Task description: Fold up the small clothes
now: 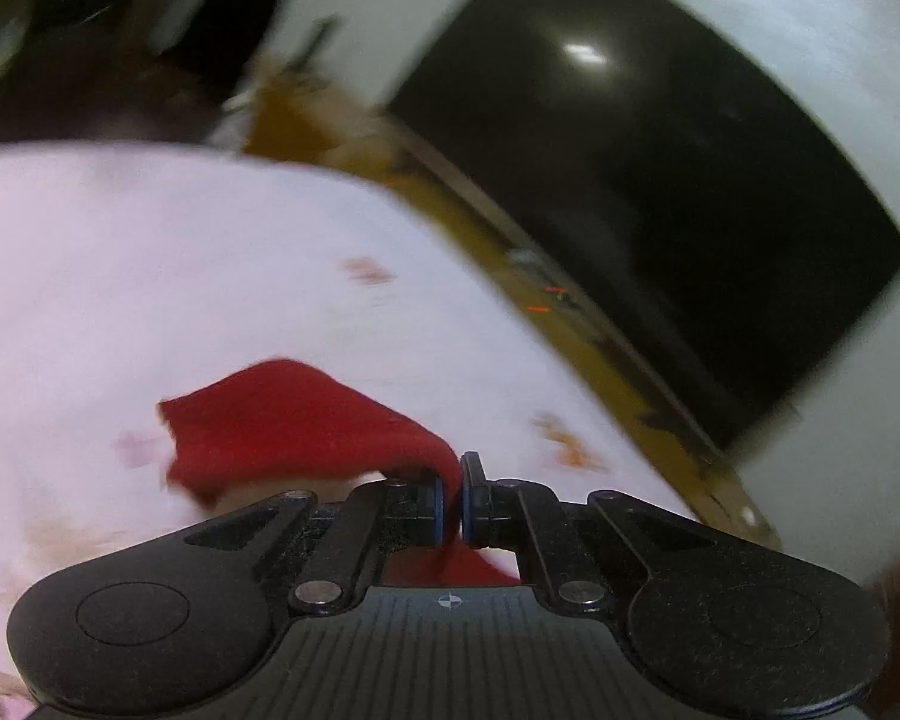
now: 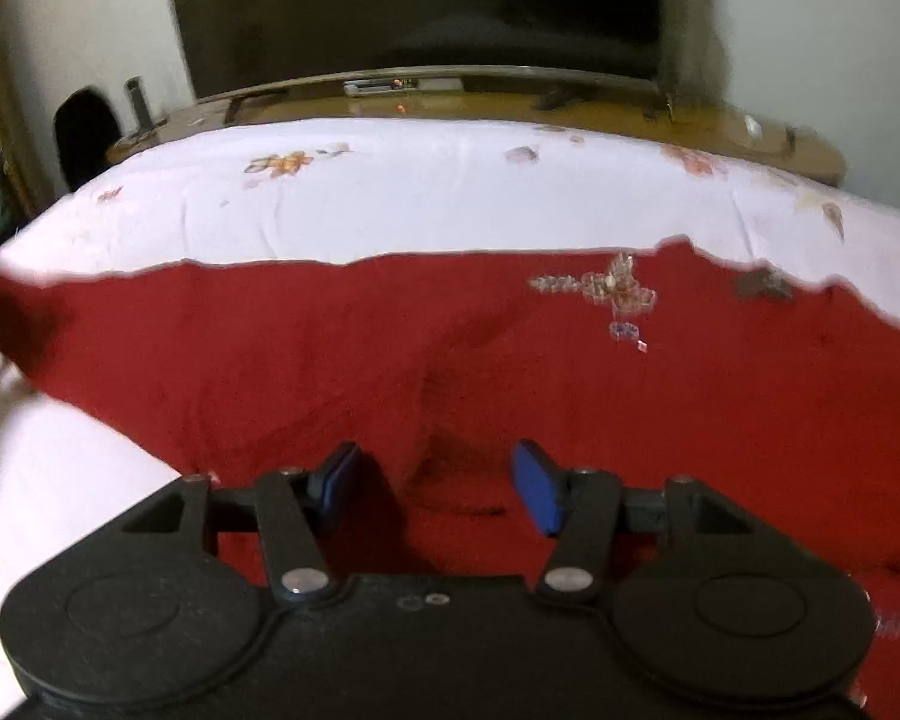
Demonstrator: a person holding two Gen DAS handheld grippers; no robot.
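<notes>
A small red garment (image 2: 390, 360) with a beaded, sequined motif (image 2: 615, 291) lies spread on a white bed sheet (image 2: 390, 204) with floral prints. My left gripper (image 1: 452, 504) is shut on an edge of the red garment (image 1: 294, 420), which rises in a lifted fold to its left above the sheet (image 1: 150, 276). My right gripper (image 2: 438, 489) is open and hovers low over the near middle of the garment, its blue pads (image 2: 534, 486) apart and holding nothing.
A wooden TV stand (image 2: 450, 102) runs behind the bed, with a large dark television (image 2: 420, 0) on it, also in the left wrist view (image 1: 660, 168). A dark chair (image 2: 84, 132) stands at the far left. White wall lies behind.
</notes>
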